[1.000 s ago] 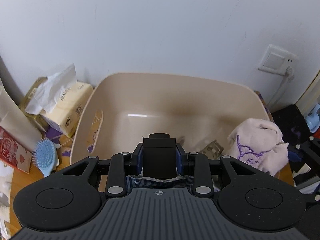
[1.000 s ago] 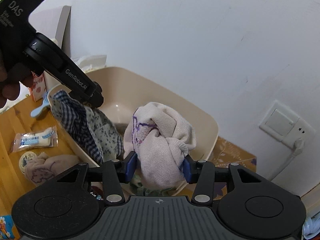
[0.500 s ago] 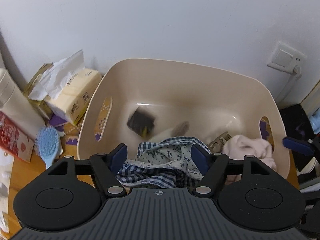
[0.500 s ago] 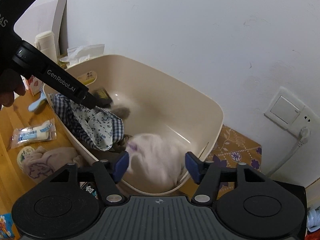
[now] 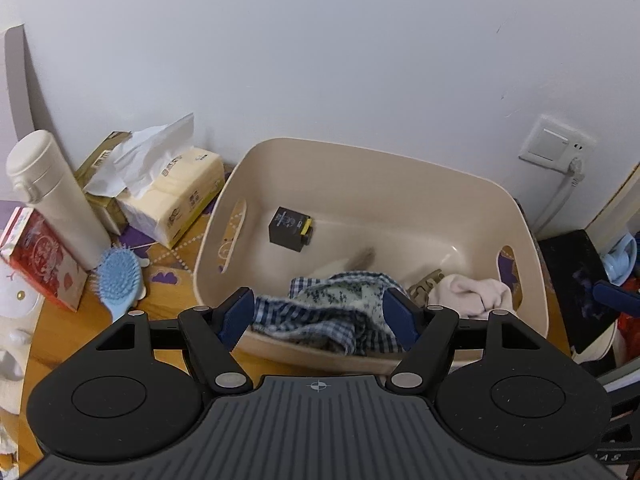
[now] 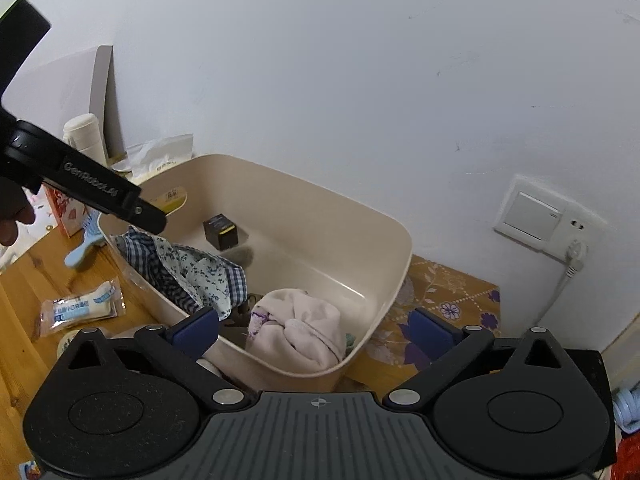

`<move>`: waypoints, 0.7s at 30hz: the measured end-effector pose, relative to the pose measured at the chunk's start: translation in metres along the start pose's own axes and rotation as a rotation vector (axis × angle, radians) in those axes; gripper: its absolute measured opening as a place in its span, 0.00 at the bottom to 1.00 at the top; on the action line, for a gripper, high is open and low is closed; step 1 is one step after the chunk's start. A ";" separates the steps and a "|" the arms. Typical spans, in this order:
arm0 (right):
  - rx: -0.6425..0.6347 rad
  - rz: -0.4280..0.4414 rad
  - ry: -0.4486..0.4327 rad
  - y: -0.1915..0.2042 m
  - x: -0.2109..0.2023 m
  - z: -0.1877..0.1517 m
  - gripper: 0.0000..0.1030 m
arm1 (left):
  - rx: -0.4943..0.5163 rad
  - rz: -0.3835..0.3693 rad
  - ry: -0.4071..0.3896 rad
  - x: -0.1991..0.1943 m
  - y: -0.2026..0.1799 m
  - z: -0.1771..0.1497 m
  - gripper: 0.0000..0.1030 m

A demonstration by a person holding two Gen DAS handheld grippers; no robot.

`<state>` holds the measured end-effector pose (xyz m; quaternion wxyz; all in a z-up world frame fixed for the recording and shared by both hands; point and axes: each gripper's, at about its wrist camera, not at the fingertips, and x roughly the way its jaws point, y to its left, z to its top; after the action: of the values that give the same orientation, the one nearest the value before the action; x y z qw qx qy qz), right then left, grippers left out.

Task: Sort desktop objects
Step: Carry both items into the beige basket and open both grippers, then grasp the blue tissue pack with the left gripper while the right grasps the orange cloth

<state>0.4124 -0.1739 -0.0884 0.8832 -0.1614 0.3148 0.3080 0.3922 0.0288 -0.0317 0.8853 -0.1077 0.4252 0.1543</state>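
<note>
You are at a home desk against a white wall. A soft yellow tissue pack (image 5: 176,196), a cream thermos bottle (image 5: 52,196) and a blue plastic hairbrush (image 5: 120,280) crowd the wooden desk's (image 5: 168,308) left back corner. A white wall switch-and-socket plate (image 6: 540,216) sits to the right.

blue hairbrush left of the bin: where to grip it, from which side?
Grip the blue hairbrush by its handle, the narrow end towards the camera; the bristled head faces up and is too wide. It lies flat on the wooden desk, so come from above with the left tongs, now open, across the handle. The red carton crowds its far-left side.

Checked cloth (image 5: 320,316) drapes the beige basin's (image 5: 360,168) rim; pink cloth (image 5: 476,296) inside.
</note>
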 end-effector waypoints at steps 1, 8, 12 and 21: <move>0.001 -0.003 0.001 0.001 -0.001 -0.001 1.00 | 0.003 0.000 -0.004 -0.004 0.001 -0.003 0.70; -0.004 -0.019 0.012 0.012 -0.024 -0.018 1.00 | 0.050 0.013 -0.001 -0.028 0.012 -0.034 0.70; -0.009 -0.024 0.042 0.020 -0.031 -0.031 1.00 | 0.069 0.009 0.021 -0.037 0.020 -0.055 0.70; -0.034 -0.018 0.116 0.036 -0.045 -0.064 1.00 | 0.076 -0.010 0.087 -0.044 0.025 -0.110 0.70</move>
<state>0.3321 -0.1970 -0.1097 0.8633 -0.1967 0.3589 0.2954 0.2784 0.0082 -0.0665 0.8702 -0.0828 0.4683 0.1287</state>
